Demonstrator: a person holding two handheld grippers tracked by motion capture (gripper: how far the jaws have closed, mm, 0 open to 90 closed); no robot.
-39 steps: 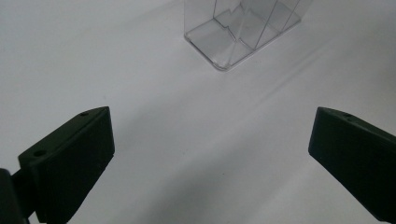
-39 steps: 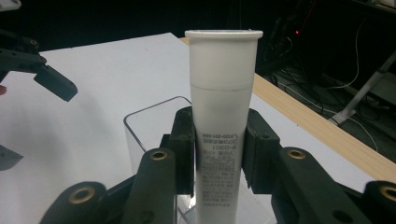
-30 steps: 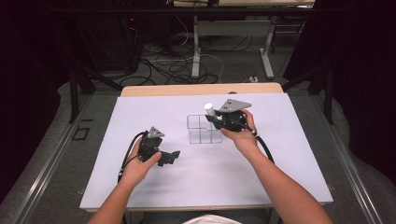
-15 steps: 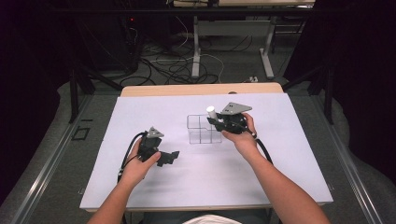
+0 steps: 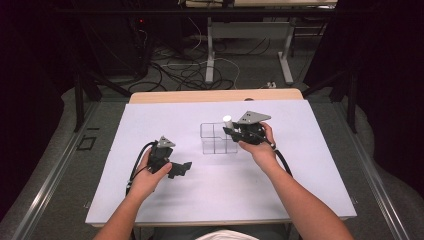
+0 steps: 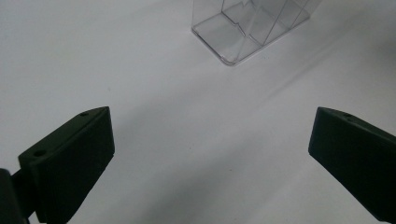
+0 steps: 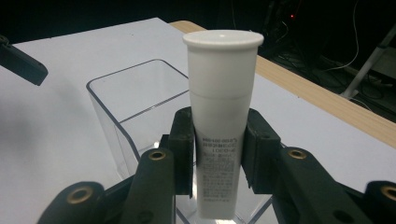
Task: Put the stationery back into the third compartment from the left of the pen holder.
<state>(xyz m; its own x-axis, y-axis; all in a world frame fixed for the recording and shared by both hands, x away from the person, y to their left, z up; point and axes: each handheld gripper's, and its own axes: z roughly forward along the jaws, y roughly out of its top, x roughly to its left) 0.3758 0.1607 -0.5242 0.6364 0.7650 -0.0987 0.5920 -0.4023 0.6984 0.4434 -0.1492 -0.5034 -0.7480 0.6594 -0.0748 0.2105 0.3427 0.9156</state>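
The counter [image 5: 300, 180] is covered by a white sheet; a strip of bare wood shows along its far edge.

A clear plastic organizer [image 5: 216, 138] with internal dividers stands on the sheet near the counter's centre, slightly toward the far side. In the left gripper view its near corner [image 6: 243, 32] appears at the top of the frame, well apart from the jaws. In the right gripper view one open compartment [image 7: 135, 102] lies directly behind and below the jaws.

Right claw [image 5: 234, 131]: clenched on a white tube [image 5: 227, 120]. In the right gripper view the tube [image 7: 222, 116] stands upright between the two black jaws, which press on its lower body from both sides. Its flat cap is at the top, and small printed text runs across the lower section; the text is too small to read. The tube is held at the right side of the organizer, above the rim. Whether it is over the right-hand compartment or just outside the wall cannot be told from the high view. The right hand [image 5: 257, 145] grips the tool from the near side.

Left claw [image 5: 181, 168]: released. In the left gripper view the claw [image 6: 210, 154] has its jaws spread wide with bare white sheet between them. It sits low over the sheet, left of and nearer than the organizer, held by the left hand [image 5: 147, 175].
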